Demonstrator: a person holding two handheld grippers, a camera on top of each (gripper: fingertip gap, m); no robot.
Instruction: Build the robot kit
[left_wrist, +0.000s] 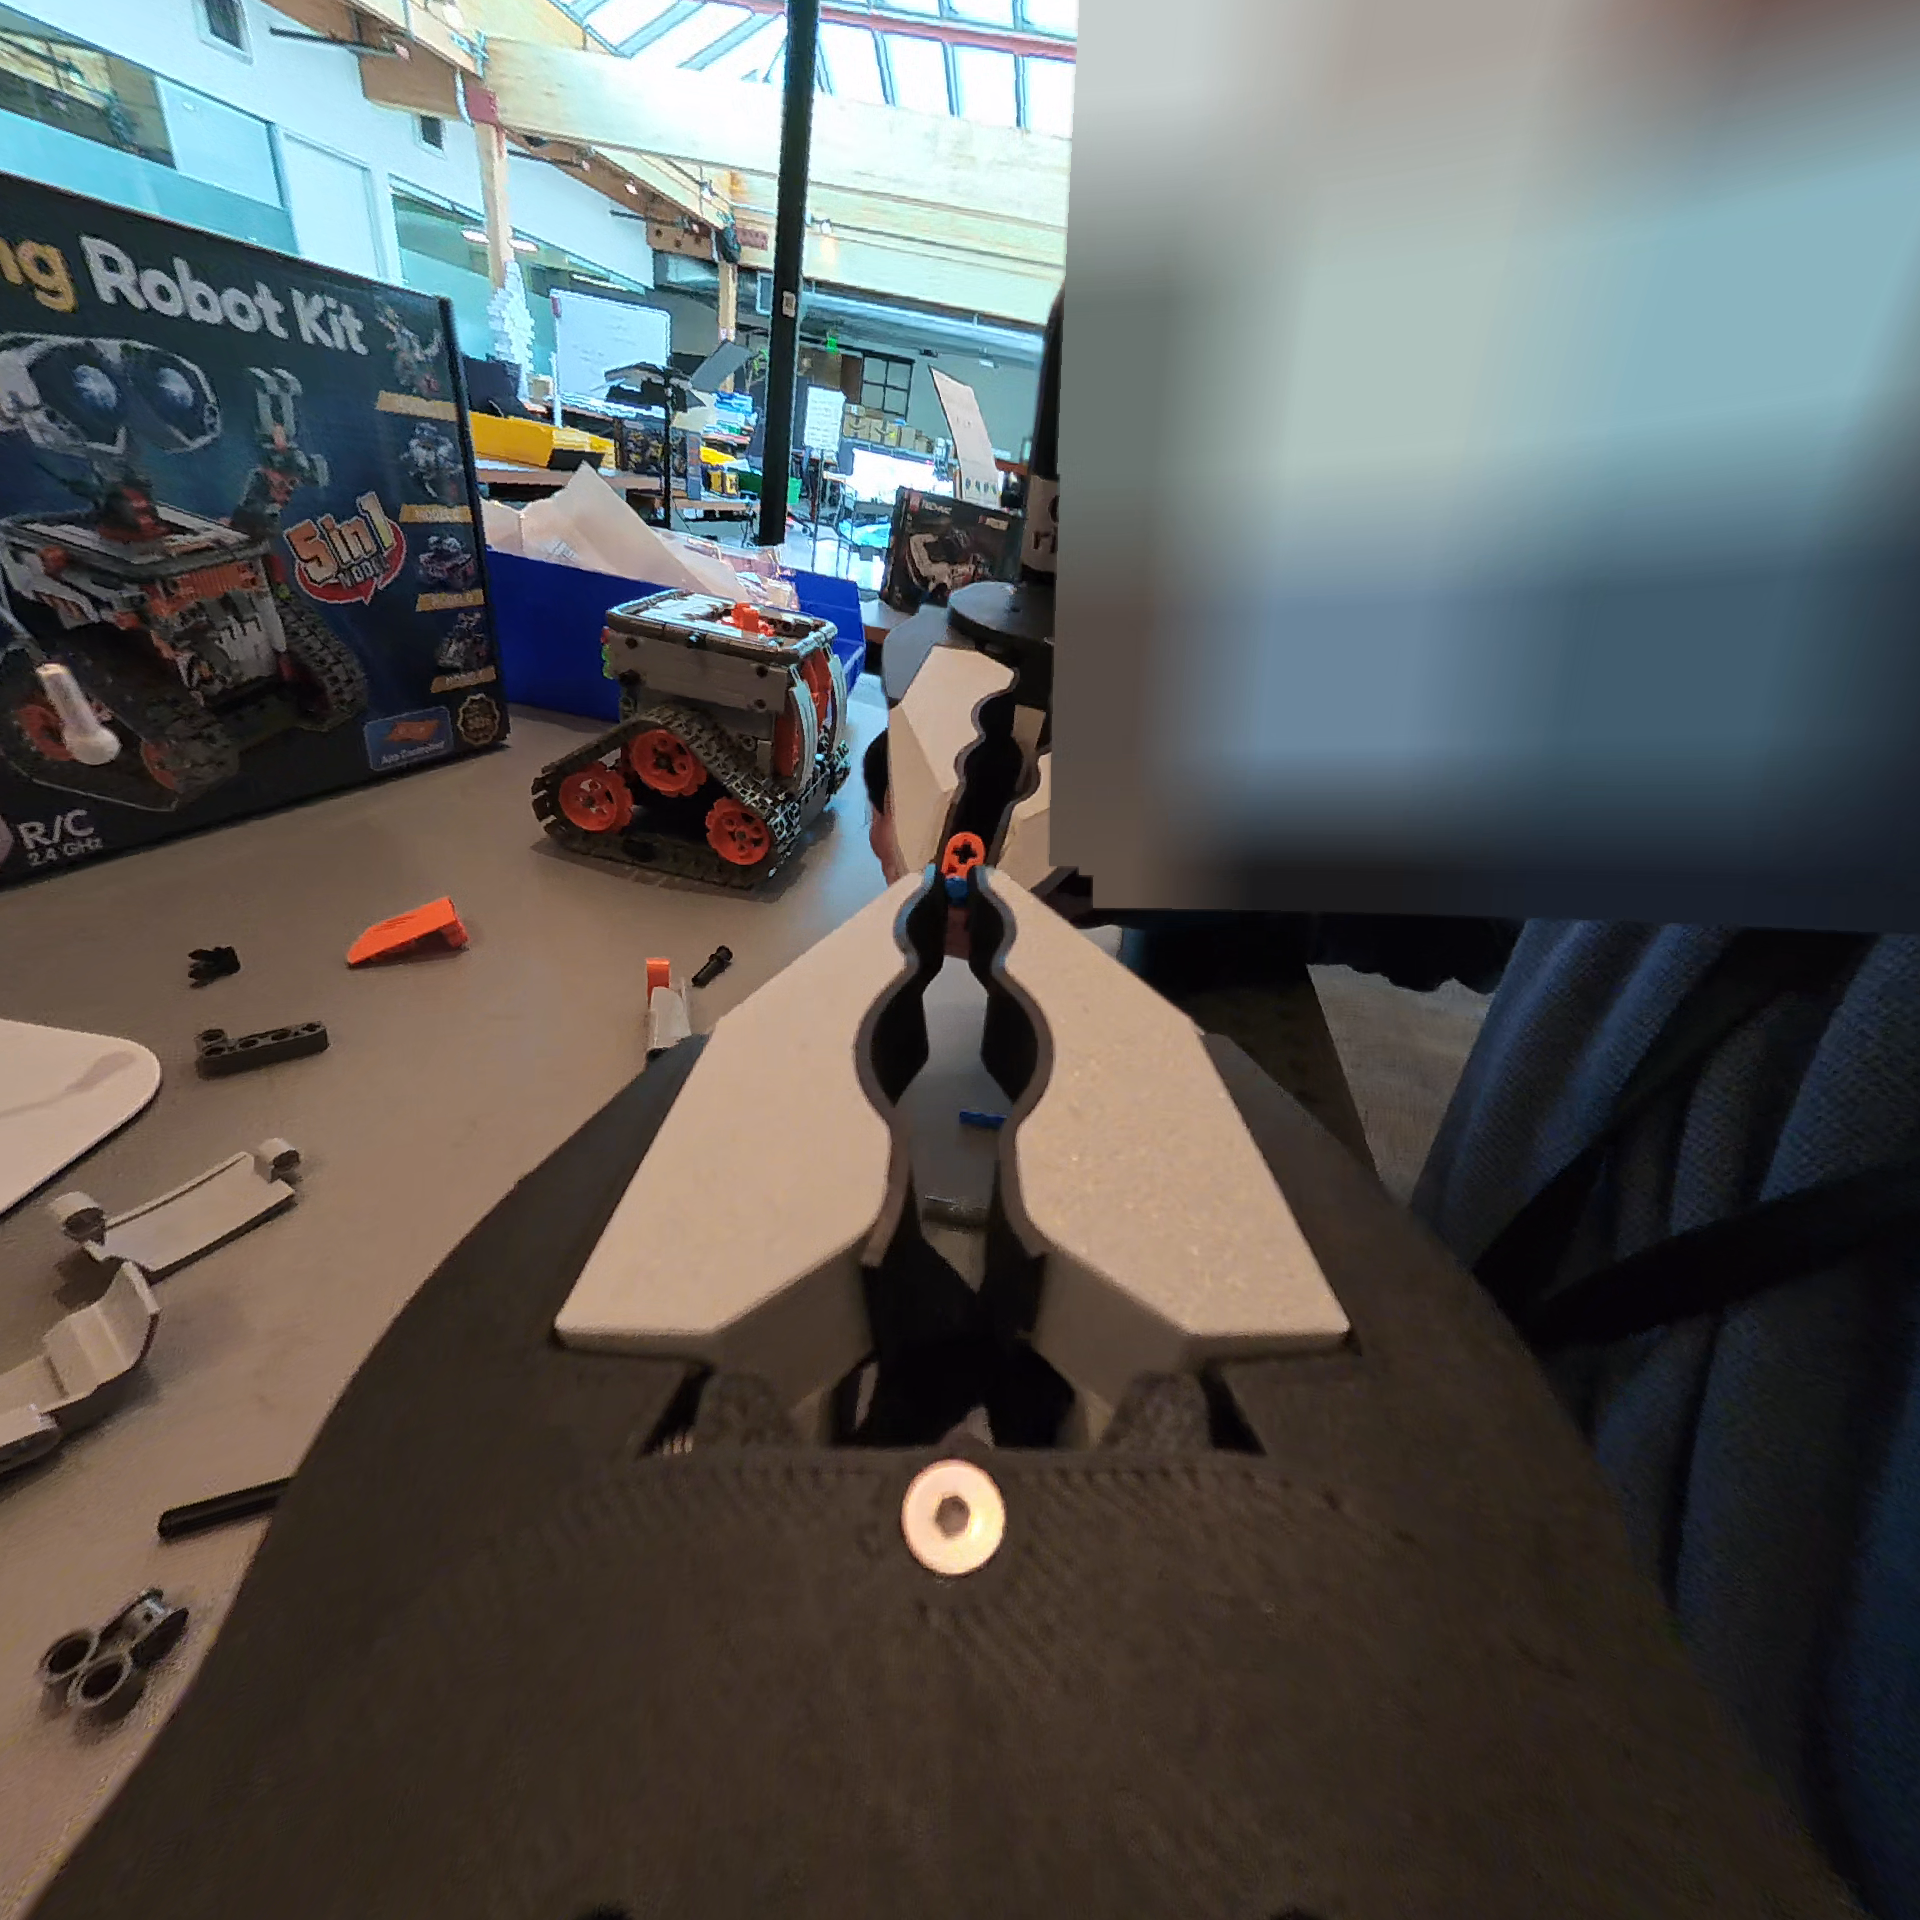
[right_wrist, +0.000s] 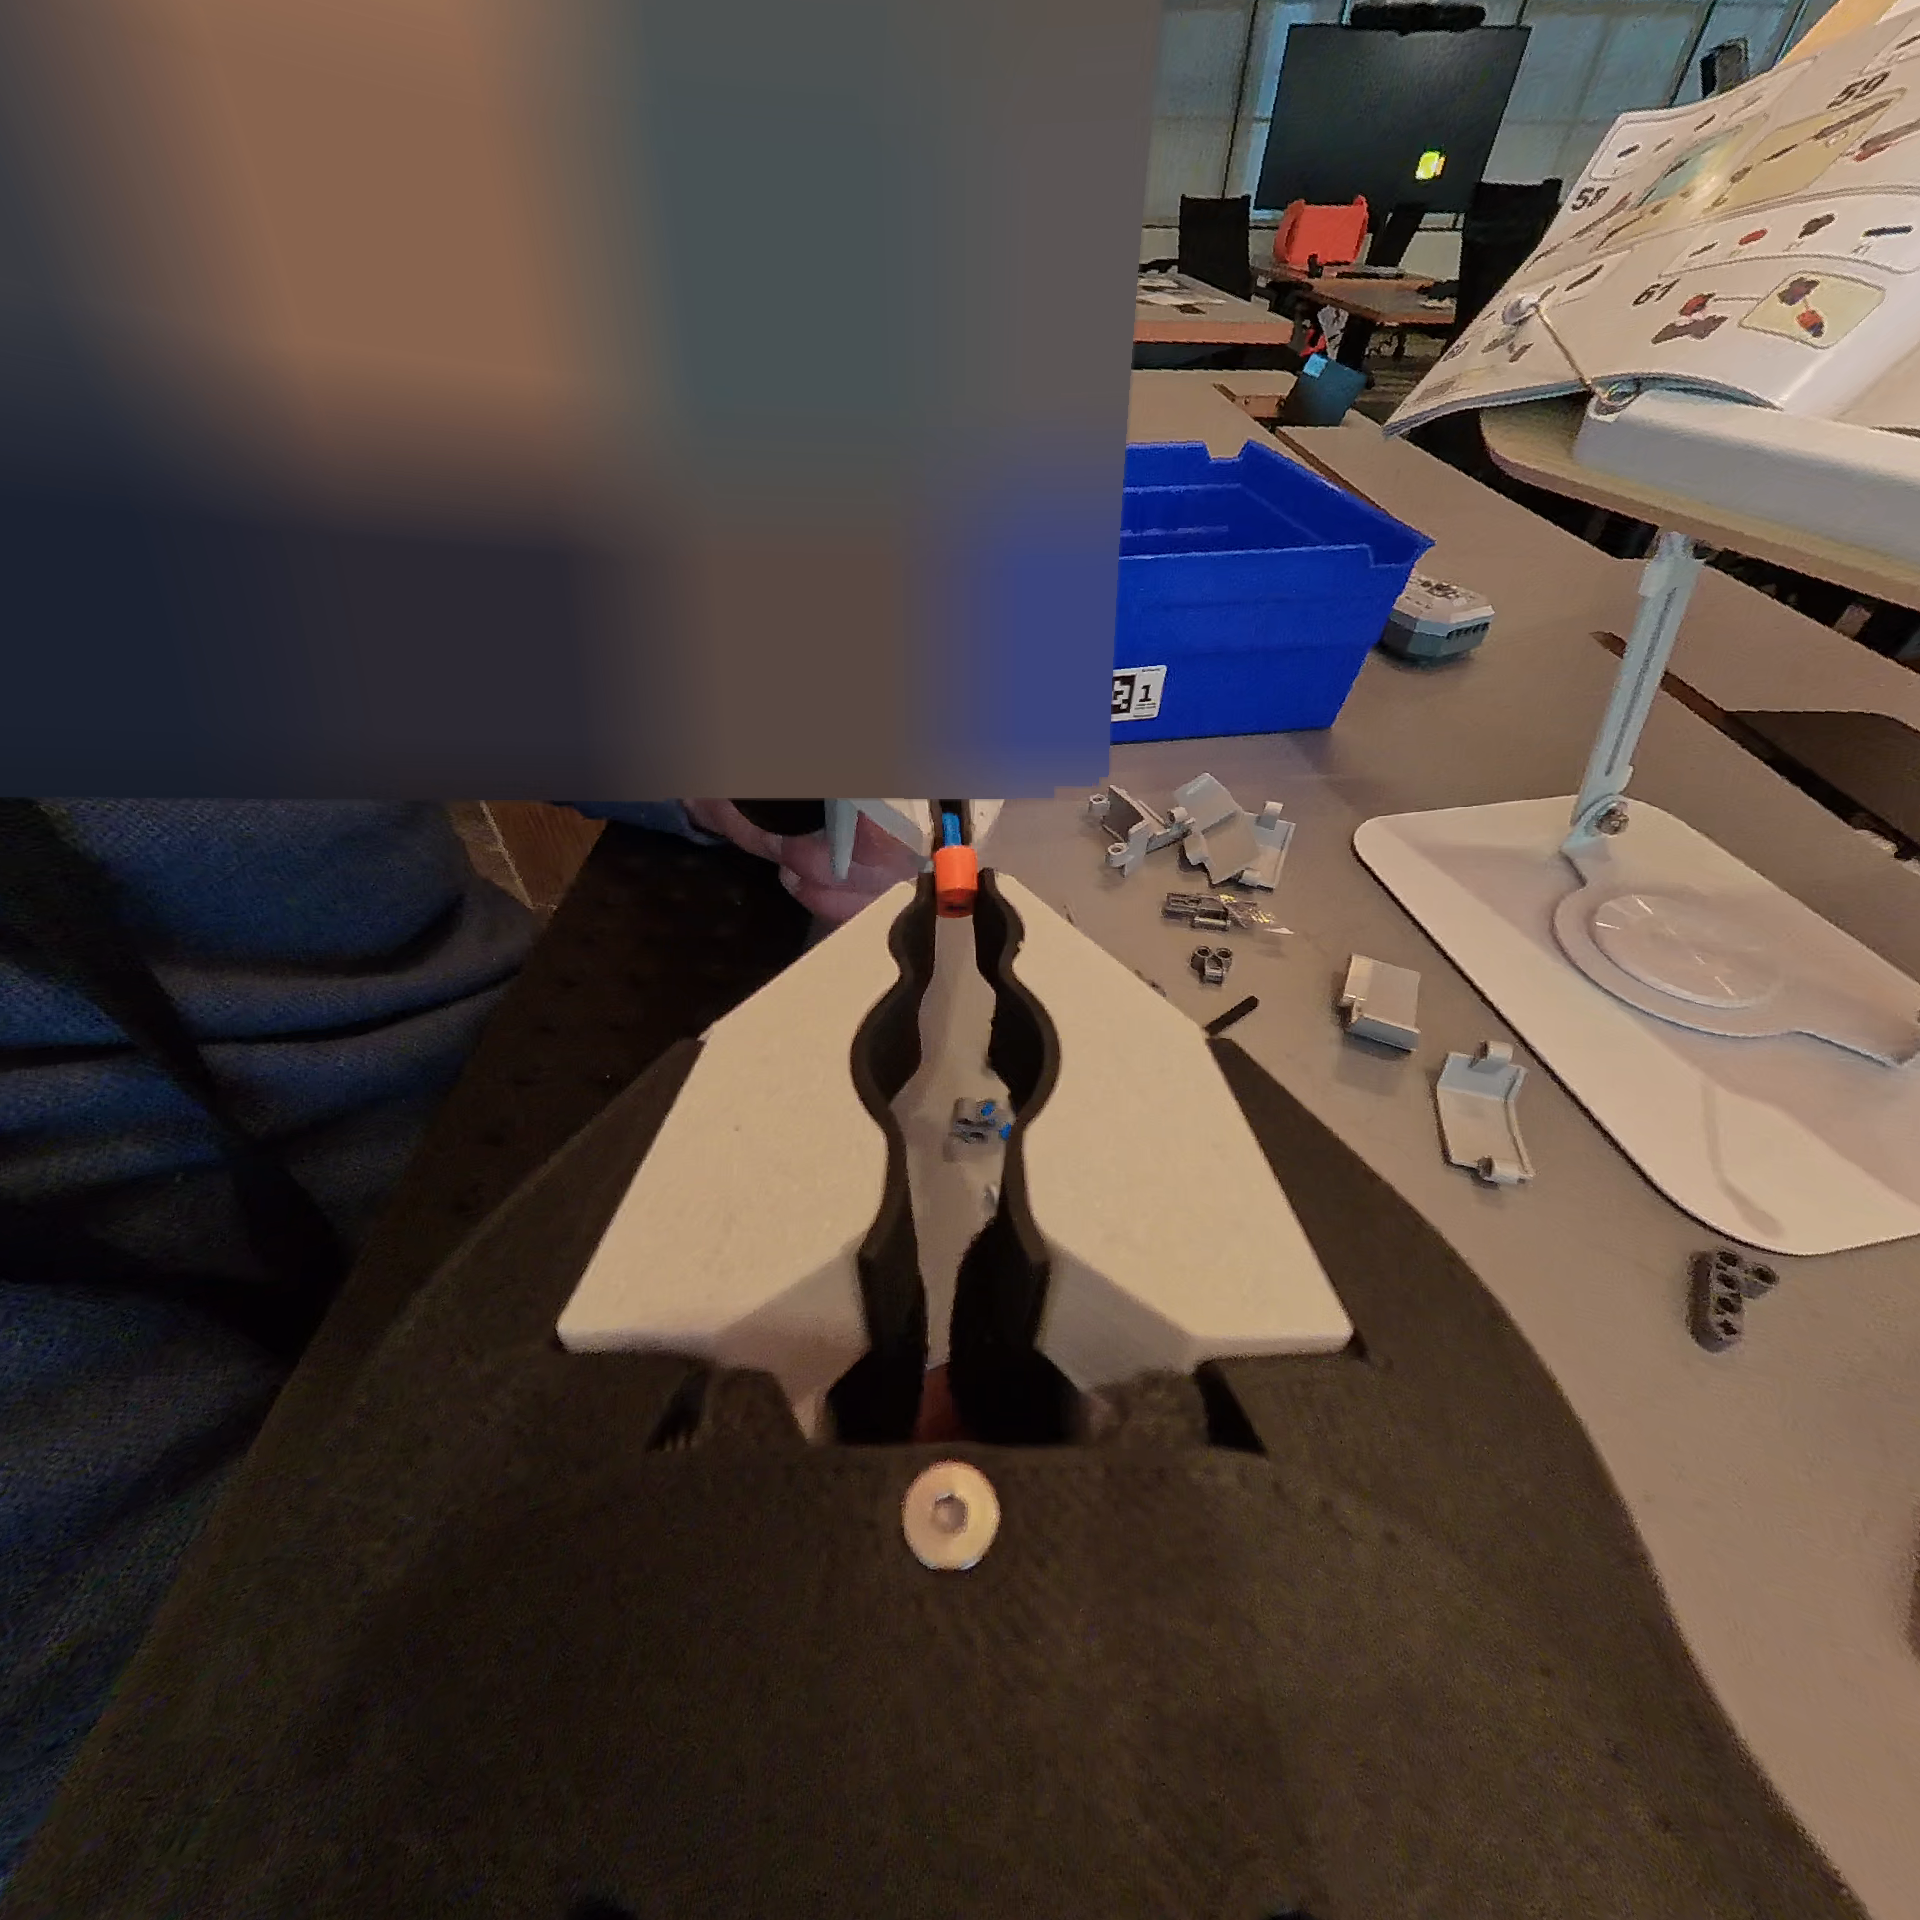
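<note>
tracked toy robot (left_wrist: 717, 727): grey, orange wheels | bin (right_wrist: 1268, 623): blue | bushing (right_wrist: 954, 871): orange | gripper fingers (left_wrist: 790, 1091): white, black-lined | table (left_wrist: 436, 1122): grey

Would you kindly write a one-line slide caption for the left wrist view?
Left gripper pinching a small blue piece beside an orange bush, tracked toy robot on the grey table.

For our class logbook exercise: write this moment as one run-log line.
left claw: shut on blue pin | right claw: shut on orange bush | claws tip to tip above grey table | tracked model beyond
</note>
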